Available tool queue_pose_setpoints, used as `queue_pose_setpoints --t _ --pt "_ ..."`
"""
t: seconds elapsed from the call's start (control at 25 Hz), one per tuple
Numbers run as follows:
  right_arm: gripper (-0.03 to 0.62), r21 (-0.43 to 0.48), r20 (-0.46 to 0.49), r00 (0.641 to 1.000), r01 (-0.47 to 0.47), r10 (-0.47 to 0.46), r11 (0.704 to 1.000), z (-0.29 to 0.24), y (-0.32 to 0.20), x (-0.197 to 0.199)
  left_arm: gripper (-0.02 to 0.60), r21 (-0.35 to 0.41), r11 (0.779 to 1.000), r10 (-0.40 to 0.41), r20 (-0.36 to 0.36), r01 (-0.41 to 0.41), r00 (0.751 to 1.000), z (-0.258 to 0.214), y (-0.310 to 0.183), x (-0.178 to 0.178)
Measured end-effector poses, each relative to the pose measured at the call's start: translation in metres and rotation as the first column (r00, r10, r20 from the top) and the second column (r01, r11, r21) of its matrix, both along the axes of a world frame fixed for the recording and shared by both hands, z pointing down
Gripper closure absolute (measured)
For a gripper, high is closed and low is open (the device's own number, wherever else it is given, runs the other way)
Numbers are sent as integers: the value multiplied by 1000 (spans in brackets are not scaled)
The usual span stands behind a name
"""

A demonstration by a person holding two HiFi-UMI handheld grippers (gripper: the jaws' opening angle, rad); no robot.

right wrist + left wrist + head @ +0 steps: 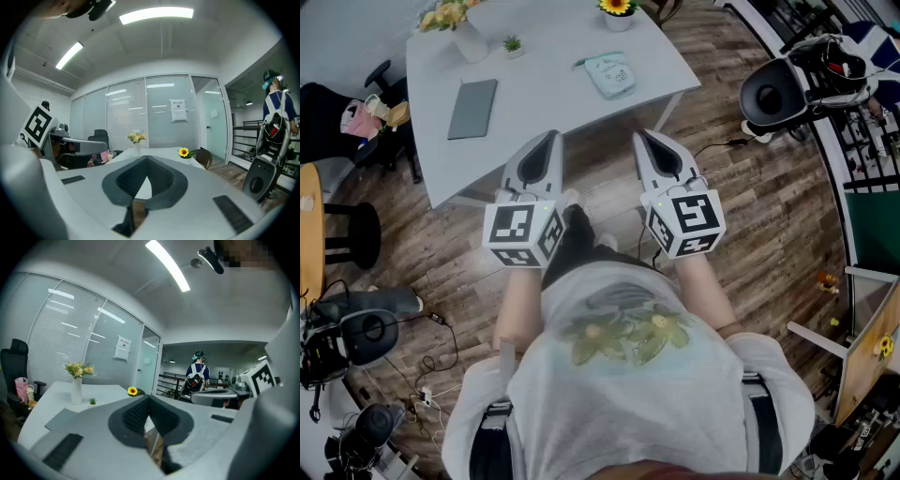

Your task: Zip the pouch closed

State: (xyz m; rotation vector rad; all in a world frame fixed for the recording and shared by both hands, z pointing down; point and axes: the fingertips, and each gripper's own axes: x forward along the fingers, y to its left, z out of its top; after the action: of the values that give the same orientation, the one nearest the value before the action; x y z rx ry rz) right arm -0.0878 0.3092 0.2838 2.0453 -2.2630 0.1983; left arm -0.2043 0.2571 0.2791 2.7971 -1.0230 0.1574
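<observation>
Tabletop (546,58) holds the pouch (609,74), well beyond left claw (550,140) and right claw (643,140).

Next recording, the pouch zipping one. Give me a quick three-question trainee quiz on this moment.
1. True or false: the pouch lies on the white table.
2. Of the left gripper and the right gripper, which holds something? A: left. B: right. C: neither.
3. Fill in: in the head view, the grey notebook lies to the ___ of the pouch.

Key: 1 true. 2 C, both are shut and empty, short of the table. 3 left.
</observation>
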Motion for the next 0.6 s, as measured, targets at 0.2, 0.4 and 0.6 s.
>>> queue_pose_setpoints --t 0.2,0.4,0.6 --pt "577 0 -7 1000 5 -5 1000 2 14 -6 577 -2 1000 8 3 -8 1000 3 15 -4" --pt "577 10 21 1000 -9 9 1000 -1 8 -3 577 17 1000 23 25 -24 999 0 13 0" --pt "576 -9 24 1000 -19 19 1000 4 1 0 577 2 999 38 35 -38 999 6 6 5"
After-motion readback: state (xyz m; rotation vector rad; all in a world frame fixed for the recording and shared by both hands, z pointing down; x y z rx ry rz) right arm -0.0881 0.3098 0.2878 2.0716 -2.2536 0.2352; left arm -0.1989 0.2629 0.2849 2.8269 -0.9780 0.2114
